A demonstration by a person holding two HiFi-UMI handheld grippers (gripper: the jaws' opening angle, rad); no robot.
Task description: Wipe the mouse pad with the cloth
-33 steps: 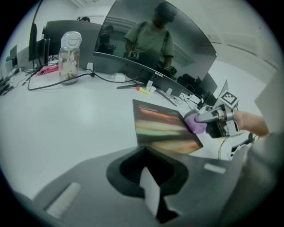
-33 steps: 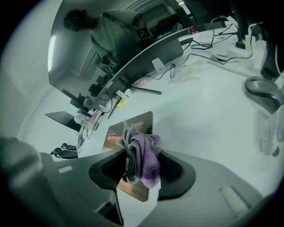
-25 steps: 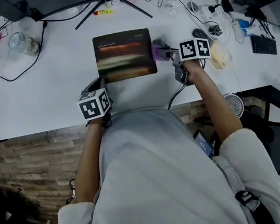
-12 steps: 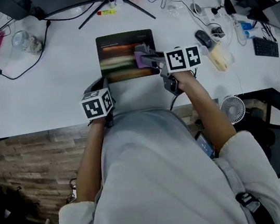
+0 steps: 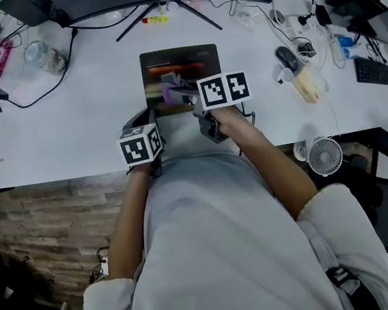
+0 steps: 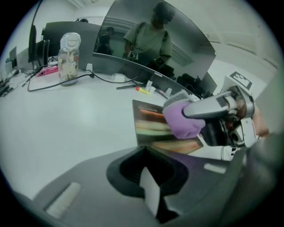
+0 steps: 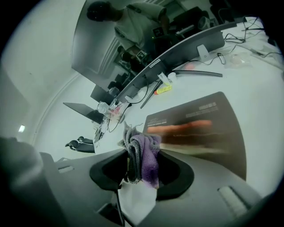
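White desk (image 5: 84, 109), cables strewn — the mouse pad (image 5: 179, 62) lies mid-desk. Right gripper (image 5: 186, 93) fingers clamp the purple cloth (image 7: 144, 155) on the pad's near half; left gripper (image 5: 145, 114) fingers are together, empty, by its near-left corner. Unpinned, the pad could slide — likely under a hard stroke.

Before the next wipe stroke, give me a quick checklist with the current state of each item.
1. Cloth clamped in right hand-held gripper: ok, it is bunched between the jaws.
2. Cloth over mouse pad: ok, it sits above the pad's near-middle in the head view.
3. Cloth pressing on the pad: cannot tell.
4. Left hand-held gripper clear of the stroke: ok, it is at the pad's near-left corner, jaws together, nothing between them.
5. Pad held against sliding: cannot tell; it is unclear whether the left hand-held gripper touches it.
6. Rest of pad free of objects: ok.
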